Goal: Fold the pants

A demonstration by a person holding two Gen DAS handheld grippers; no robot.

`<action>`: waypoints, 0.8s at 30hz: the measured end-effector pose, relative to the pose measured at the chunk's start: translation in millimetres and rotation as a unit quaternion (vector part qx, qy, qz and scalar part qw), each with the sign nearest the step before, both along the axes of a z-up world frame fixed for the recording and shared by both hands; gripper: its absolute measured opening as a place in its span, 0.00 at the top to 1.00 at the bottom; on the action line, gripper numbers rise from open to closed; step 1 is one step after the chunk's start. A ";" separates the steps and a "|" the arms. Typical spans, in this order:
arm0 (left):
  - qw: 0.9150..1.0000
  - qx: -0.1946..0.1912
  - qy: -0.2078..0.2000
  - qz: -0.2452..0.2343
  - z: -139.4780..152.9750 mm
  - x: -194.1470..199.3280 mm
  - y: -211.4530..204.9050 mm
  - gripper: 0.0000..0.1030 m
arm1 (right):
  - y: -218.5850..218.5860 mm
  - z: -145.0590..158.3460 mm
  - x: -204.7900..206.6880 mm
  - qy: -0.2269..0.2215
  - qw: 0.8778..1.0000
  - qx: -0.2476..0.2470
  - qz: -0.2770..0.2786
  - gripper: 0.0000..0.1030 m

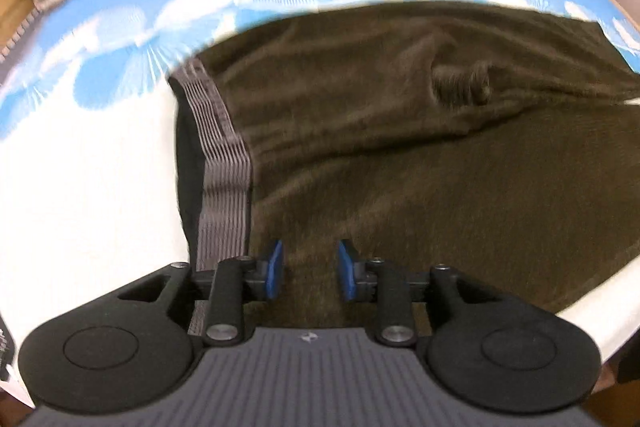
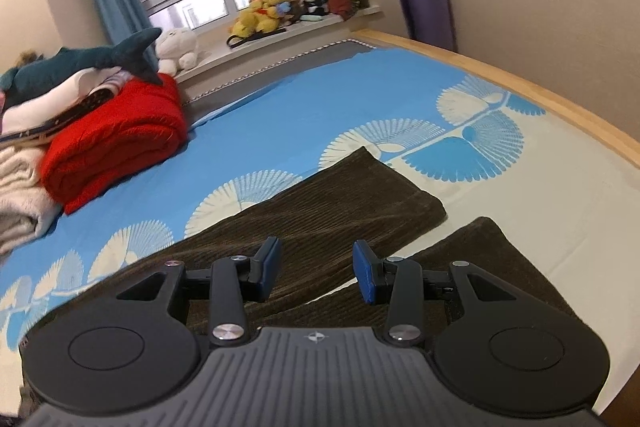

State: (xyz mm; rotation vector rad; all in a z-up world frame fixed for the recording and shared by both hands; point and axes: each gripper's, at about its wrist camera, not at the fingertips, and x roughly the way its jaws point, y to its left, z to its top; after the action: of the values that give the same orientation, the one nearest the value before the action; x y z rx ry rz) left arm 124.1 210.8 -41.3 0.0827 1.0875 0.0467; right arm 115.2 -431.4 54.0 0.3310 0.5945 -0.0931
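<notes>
Both grippers stand with their blue pads spread and nothing between them. Left gripper (image 1: 310, 269) hovers over the waist end of the pants (image 1: 400, 147), just beside the grey ribbed waistband (image 1: 224, 163), which runs up and to the left of its fingers; whether the pads touch the cloth cannot be told. Right gripper (image 2: 316, 269) hangs above the legs of the pants (image 2: 320, 211), roughly over the gap where the two legs part, with the far leg (image 2: 360, 195) stretching ahead toward its cuff and the near leg (image 2: 480, 259) off to its right.

These brown corduroy pants lie spread on the bed (image 2: 300, 107), on a blue and white sheet, well apart from the red blanket (image 2: 116, 143) and the pale stack near it.

Judging by this layout, the step in hand is laying one leg over the other. To do it well, each gripper should pinch only the near edge, one at the waistband corner and one low on the near leg, taking both cloth layers. Lift together, carry across evenly, and line up seams before releasing. Wrinkles around the crotch want smoothing first.
</notes>
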 end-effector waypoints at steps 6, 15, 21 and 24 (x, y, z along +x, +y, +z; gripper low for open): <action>0.998 0.026 -0.045 0.029 37.2 -6.9 -19.9 0.47 | 11.2 3.5 -8.8 -0.007 0.999 -0.024 0.032 0.59; 0.994 0.023 -0.100 0.039 67.4 -19.8 -42.4 0.34 | 24.3 5.9 -25.3 -0.026 0.993 -0.070 0.091 0.55; 0.988 0.049 -0.148 0.009 45.3 -15.5 -58.7 0.34 | 20.2 6.6 -26.2 -0.035 0.993 -0.087 0.070 0.46; 0.986 0.037 -0.160 -0.018 44.8 -3.4 -68.4 0.34 | 23.0 5.5 -25.3 -0.035 0.991 -0.101 0.079 0.46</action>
State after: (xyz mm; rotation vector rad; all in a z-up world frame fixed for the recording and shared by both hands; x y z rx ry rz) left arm 120.8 142.4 3.5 0.1559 0.7631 0.0663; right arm 89.9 -408.4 59.4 0.0903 0.5351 0.0105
